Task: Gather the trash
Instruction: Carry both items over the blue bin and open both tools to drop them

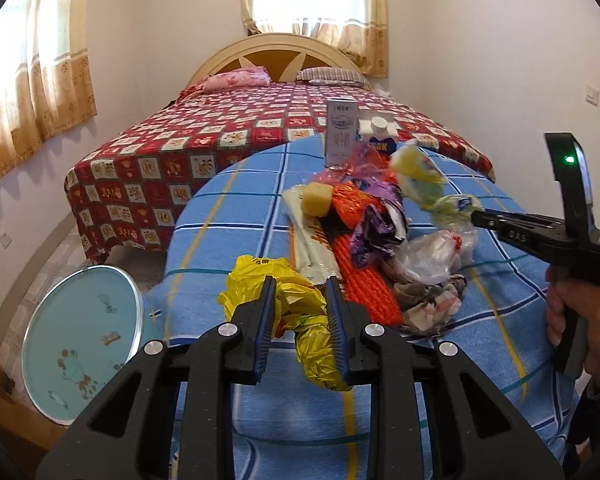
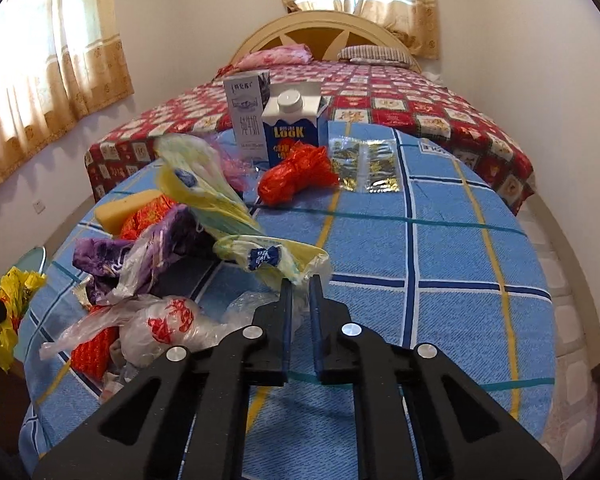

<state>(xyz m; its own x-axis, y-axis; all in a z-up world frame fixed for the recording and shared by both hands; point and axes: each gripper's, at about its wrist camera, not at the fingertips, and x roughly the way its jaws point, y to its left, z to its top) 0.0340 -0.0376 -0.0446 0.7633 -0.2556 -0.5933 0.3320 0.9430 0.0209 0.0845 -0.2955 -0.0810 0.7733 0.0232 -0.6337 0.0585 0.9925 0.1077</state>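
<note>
On a round table under a blue checked cloth [image 1: 228, 248] lies a heap of trash. A crumpled yellow plastic bag [image 1: 252, 280] sits between the fingers of my left gripper [image 1: 302, 300], which is shut on it at the table's near edge. To the right, my right gripper [image 1: 476, 216] is held by a hand and is shut on the end of a pale yellow-green bag [image 1: 420, 176], which hangs above the heap. In the right wrist view the right gripper [image 2: 301, 282] pinches that bag [image 2: 204, 192], and the yellow bag [image 2: 16, 292] shows at the far left.
The heap holds orange mesh [image 1: 364, 280], a purple wrapper [image 1: 374, 228], clear bags [image 1: 432, 256] and a yellow sponge [image 1: 318, 198]. Further back stand a grey carton [image 2: 247, 116], a blue carton [image 2: 292, 132], orange netting [image 2: 296, 172] and a gold foil pack [image 2: 366, 168]. A round teal container [image 1: 80, 340] sits on the floor at left, and a bed [image 1: 220, 128] stands behind.
</note>
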